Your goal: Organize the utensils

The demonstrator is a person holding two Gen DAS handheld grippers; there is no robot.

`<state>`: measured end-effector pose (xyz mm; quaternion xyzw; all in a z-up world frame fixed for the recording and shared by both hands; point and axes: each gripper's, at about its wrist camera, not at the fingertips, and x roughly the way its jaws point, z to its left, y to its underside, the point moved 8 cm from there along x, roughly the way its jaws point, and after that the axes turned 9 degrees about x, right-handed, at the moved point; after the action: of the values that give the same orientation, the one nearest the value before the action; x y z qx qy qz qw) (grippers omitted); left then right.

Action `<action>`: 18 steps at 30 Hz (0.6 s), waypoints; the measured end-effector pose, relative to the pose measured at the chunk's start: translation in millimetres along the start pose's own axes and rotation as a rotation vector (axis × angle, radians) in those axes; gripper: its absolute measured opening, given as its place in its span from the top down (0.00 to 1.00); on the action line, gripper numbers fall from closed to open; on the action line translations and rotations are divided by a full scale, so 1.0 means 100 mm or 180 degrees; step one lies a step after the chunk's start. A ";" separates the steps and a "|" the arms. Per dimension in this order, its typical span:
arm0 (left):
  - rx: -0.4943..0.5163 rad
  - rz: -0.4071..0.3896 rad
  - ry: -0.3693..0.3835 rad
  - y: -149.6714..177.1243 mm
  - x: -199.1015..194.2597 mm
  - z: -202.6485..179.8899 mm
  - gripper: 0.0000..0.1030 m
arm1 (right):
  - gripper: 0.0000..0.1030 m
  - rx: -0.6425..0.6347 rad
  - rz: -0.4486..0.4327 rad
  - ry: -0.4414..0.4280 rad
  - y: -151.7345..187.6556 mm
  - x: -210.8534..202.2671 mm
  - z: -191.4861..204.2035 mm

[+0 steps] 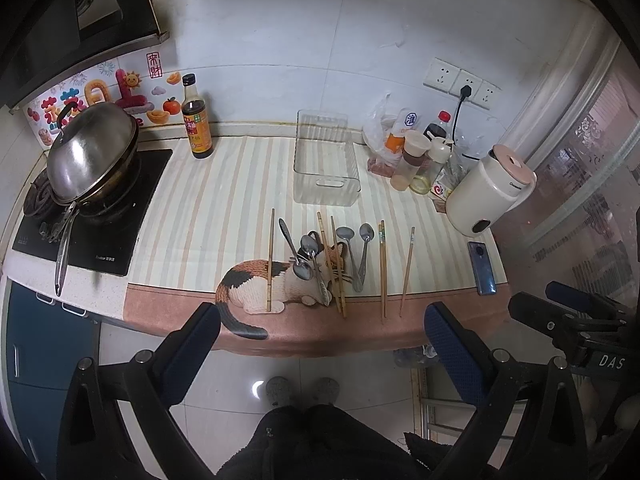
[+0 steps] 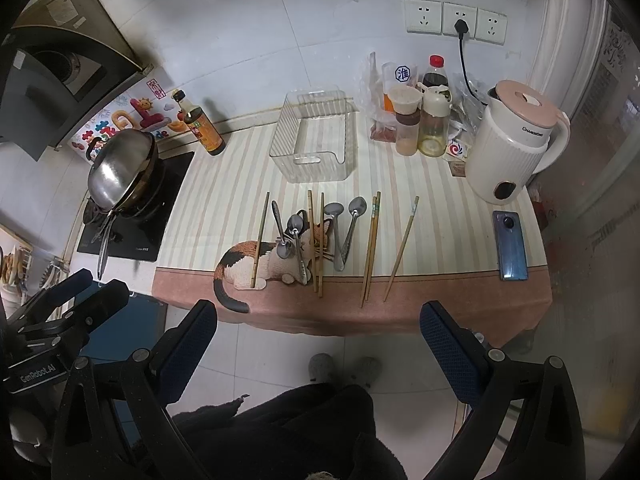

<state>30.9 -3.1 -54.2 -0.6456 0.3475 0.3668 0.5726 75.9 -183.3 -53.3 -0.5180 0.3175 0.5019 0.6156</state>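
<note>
Several metal spoons (image 1: 310,258) (image 2: 294,236) and several wooden chopsticks (image 1: 383,264) (image 2: 371,244) lie loose on the striped counter mat near its front edge. A clear plastic bin (image 1: 326,162) (image 2: 314,138) stands empty behind them. My left gripper (image 1: 322,328) is open and empty, held off the counter's front edge above the floor. My right gripper (image 2: 318,326) is also open and empty, in front of the counter; it shows at the right of the left wrist view (image 1: 572,312).
A wok (image 1: 94,152) (image 2: 122,168) sits on the stove at the left. A sauce bottle (image 1: 196,120) (image 2: 202,124) stands by the wall. Condiment bottles (image 2: 420,116), a white kettle (image 1: 490,190) (image 2: 514,140) and a phone (image 1: 482,268) (image 2: 510,246) are at the right.
</note>
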 end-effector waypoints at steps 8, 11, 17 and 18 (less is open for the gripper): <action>0.0004 -0.0009 -0.0003 0.01 -0.01 0.01 0.00 | 0.01 0.0003 -0.0014 -0.0011 0.00 -0.03 0.02; -0.0007 -0.0084 -0.0131 -0.03 0.00 0.03 0.00 | 0.00 0.0052 -0.0099 0.0039 -0.07 -0.05 0.00; 0.0112 -0.0433 -0.0854 -0.29 0.26 0.25 0.00 | 0.00 0.0216 -0.0205 0.0244 -0.22 0.28 -0.22; 0.0125 -0.0386 -0.0945 -0.33 0.41 0.29 0.00 | 0.00 0.0246 -0.0215 0.0302 -0.23 0.37 -0.28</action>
<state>77.7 28.4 -76.3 -0.5928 0.2266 0.4160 0.6513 112.5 -198.5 -86.7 -0.5275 0.3478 0.4430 0.6360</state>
